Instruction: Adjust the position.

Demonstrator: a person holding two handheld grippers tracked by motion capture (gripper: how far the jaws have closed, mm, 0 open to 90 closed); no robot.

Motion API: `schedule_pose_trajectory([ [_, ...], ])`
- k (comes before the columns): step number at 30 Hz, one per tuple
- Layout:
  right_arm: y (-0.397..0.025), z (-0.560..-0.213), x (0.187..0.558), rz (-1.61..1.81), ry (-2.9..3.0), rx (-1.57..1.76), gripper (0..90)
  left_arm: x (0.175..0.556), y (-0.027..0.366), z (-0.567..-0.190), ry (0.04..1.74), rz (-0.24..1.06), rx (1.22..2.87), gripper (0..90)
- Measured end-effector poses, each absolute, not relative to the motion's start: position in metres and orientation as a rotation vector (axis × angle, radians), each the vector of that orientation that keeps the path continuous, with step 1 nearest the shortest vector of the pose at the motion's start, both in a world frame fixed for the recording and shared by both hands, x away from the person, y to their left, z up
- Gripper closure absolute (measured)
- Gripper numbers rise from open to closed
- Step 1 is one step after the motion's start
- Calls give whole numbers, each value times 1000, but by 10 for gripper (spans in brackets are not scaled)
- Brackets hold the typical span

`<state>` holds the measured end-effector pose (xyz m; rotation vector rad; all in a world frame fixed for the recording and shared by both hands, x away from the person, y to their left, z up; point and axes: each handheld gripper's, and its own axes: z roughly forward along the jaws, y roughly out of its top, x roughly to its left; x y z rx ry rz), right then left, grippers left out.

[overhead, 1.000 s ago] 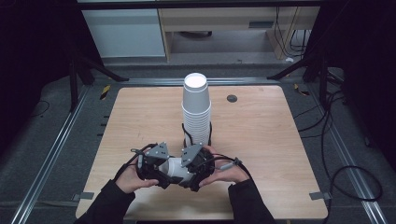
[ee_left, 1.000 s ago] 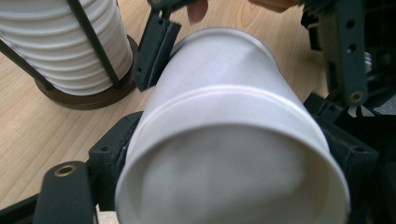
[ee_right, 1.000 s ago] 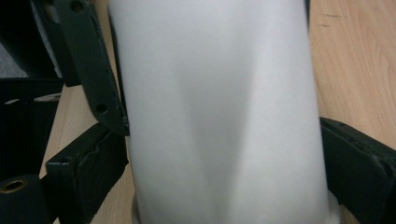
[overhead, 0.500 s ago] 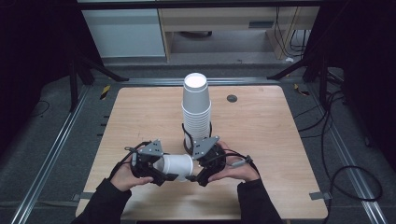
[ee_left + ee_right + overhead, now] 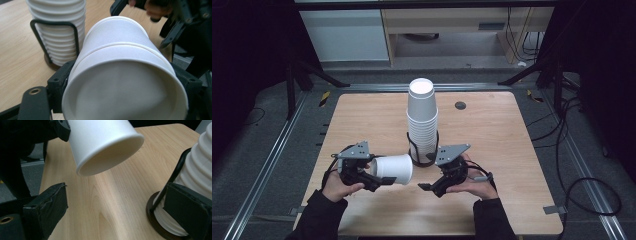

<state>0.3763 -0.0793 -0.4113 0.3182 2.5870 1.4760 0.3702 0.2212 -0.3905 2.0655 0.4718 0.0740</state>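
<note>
We held a white paper cup [image 5: 393, 169] sideways in the clenched left tongs [image 5: 379, 182], near-left of the stacked cups [image 5: 422, 120] in their wire holder [image 5: 424, 150], while the right tongs [image 5: 427, 187] stayed released above the tabletop [image 5: 512, 150], seemingly ready to help.

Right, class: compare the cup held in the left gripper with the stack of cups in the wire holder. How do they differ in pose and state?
The cup lies on its side, clamped in the left gripper; the stack of cups stands upright, mouths down, in the wire holder. The cup is off the table; the stack rests on it, untouched. Both are plain white paper.
</note>
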Motion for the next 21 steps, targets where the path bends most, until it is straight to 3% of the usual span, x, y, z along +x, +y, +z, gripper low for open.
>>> schedule_pose_trajectory([
  [21, -66, -435, 368, 1715, 2590, 321, 42, 360, 195, -388, 326, 0, 2054, 198],
])
